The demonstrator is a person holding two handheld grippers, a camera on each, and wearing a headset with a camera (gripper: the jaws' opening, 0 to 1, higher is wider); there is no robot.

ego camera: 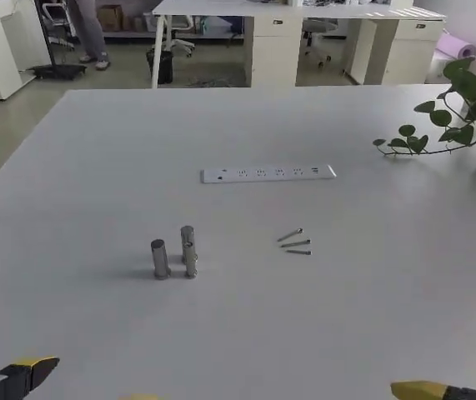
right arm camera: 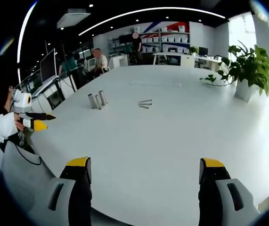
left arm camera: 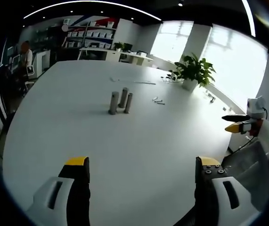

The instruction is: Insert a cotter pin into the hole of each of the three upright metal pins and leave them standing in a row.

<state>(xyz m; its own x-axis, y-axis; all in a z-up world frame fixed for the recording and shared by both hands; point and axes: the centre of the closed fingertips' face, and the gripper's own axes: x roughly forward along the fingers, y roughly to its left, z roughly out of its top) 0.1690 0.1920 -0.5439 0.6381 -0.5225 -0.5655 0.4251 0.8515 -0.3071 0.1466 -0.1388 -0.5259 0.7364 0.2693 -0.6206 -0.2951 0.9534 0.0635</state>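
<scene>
- The left gripper (left arm camera: 141,162) was held low over the near edge of the table (left arm camera: 125,141). Its fingers (left arm camera: 76,162) were spread wide apart and nothing was held between them.
- The right gripper (right arm camera: 143,162) was held at the same near edge, some way along from the left one. Its fingers were likewise wide open and empty.
- In the head view, one yellow fingertip of each gripper was seen at the bottom corners, well apart from each other and from the work.
- Three metal pins (ego camera: 189,258) were found standing upright on the table left of centre. Two were set close together, one behind the other, and the third stood just beside them on the left.
- Three cotter pins (ego camera: 296,243) were laid flat on the table to the right of the metal pins, close to one another, roughly parallel, and apart from the metal pins.
- A white power strip (ego camera: 268,173) was laid flat further back, beyond both groups.
- A leafy plant (ego camera: 471,92) was placed at the table's far right edge.
- White desks (ego camera: 296,33) and a standing person (ego camera: 87,33) were seen beyond the table.
</scene>
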